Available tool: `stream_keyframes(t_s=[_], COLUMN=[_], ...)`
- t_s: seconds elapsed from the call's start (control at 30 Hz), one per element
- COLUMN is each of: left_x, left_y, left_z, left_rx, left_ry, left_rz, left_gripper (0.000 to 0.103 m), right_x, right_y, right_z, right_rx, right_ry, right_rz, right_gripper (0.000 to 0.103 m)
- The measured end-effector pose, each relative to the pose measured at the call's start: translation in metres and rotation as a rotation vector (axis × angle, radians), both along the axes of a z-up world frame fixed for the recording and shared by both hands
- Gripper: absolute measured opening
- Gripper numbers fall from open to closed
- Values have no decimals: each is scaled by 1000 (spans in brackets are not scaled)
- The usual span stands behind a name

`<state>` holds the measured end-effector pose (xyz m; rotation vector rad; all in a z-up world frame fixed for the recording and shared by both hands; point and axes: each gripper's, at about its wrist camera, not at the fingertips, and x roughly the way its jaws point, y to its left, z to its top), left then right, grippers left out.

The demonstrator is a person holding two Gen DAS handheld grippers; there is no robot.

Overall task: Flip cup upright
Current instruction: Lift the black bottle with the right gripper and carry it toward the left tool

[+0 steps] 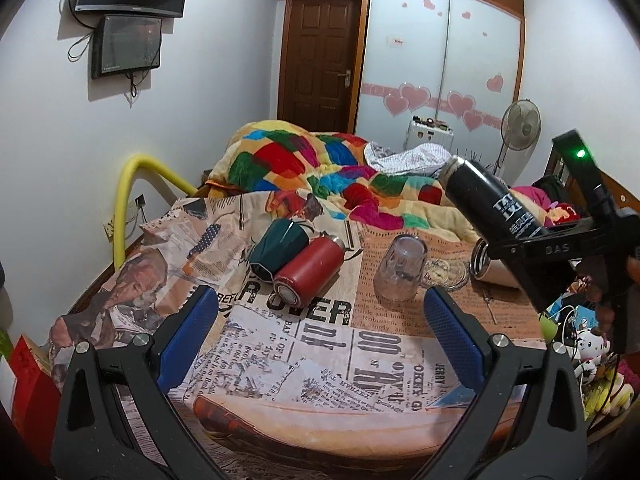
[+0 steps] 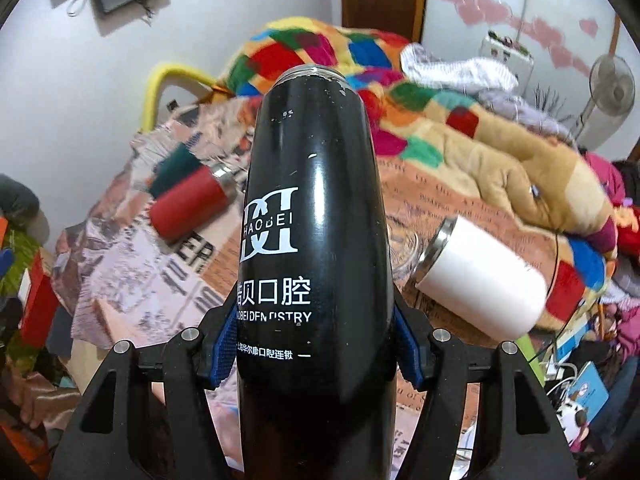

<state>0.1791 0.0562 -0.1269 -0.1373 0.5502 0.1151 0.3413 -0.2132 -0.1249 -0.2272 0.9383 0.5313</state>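
Note:
My right gripper is shut on a tall black cup with white lettering and holds it in the air, mouth pointing away; in the left wrist view the black cup tilts up to the left above the bed. My left gripper is open and empty, low over the newspaper-print sheet. A red cup and a dark green cup lie on their sides. A clear cup stands mouth down. A white cup lies on its side.
A glass dish sits beside the clear cup. A colourful patchwork quilt is heaped at the back of the bed. A yellow padded rail is on the left. Toys and cables crowd the right edge. A fan stands at the back.

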Motion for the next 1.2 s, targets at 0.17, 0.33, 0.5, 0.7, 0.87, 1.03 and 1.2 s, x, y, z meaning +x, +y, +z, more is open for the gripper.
stream_keyframes(t_s=[0.17, 0.33, 0.5, 0.7, 0.87, 1.03, 1.2], left_x=[-9, -16, -20, -19, -14, -10, 0], left_y=[0, -4, -3, -2, 1, 3, 4], left_z=[7, 12, 15, 10, -2, -14, -29], left_rx=[-6, 3, 14, 19, 10, 13, 22], left_ry=[-20, -29, -34, -20, 14, 52, 89], left_rz=[-6, -11, -10, -6, 3, 4, 18], left_gripper=[103, 103, 103, 103, 103, 103, 103], right_x=[-24, -41, -55, -59, -54, -48, -49], right_y=[12, 26, 51, 71, 83, 87, 84], right_z=[18, 15, -8, -56, -97, -133, -147], right_rx=[2, 42, 34, -6, -44, -93, -115], right_ry=[-57, -48, -11, 64, 115, 175, 199], right_rz=[65, 128, 198, 256, 265, 254, 249], right_gripper=[62, 62, 62, 62, 62, 61, 62])
